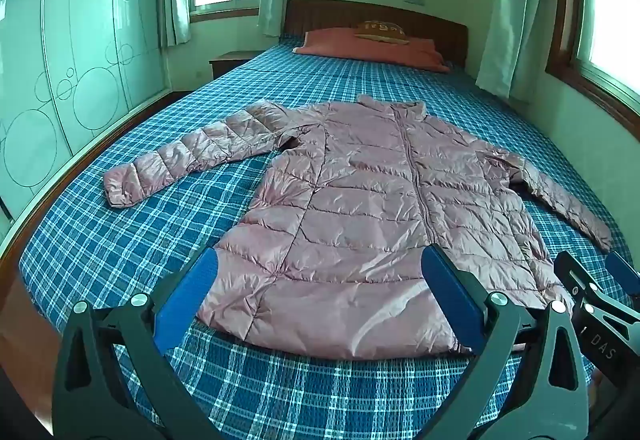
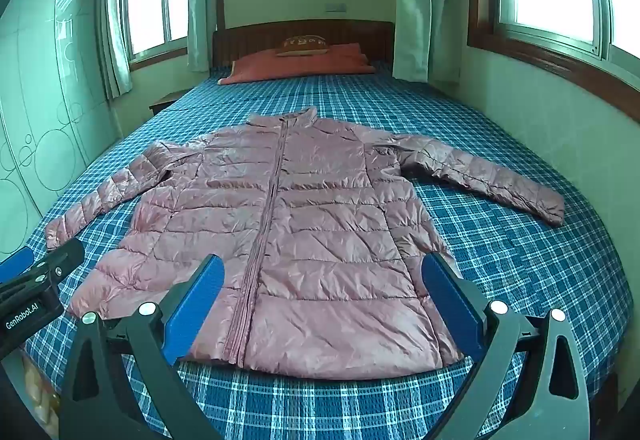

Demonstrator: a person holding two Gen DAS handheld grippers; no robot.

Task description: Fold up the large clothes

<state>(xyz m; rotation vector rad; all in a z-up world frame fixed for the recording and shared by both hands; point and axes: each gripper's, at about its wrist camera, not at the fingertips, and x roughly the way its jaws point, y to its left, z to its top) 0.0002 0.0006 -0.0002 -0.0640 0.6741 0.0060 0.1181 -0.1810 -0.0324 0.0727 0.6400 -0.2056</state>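
On plaid bed [image 1: 120, 240]: pink puffer jacket [image 1: 360, 200] flat, sleeves spread; left tongs [image 1: 320, 284], right tongs [image 2: 324, 284] released, empty.

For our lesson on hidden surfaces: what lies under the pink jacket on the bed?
The pink jacket lies flat, zipped, on the blue checked bedcover, which shows all around it. The cover directly beneath, and the jacket's back side, are hidden, so whether anything else lies under it cannot be told.

jacket [image 2: 296, 232] flat on bed [image 2: 520, 272], pillow [image 2: 300, 64] behind at headboard [image 2: 260, 36]
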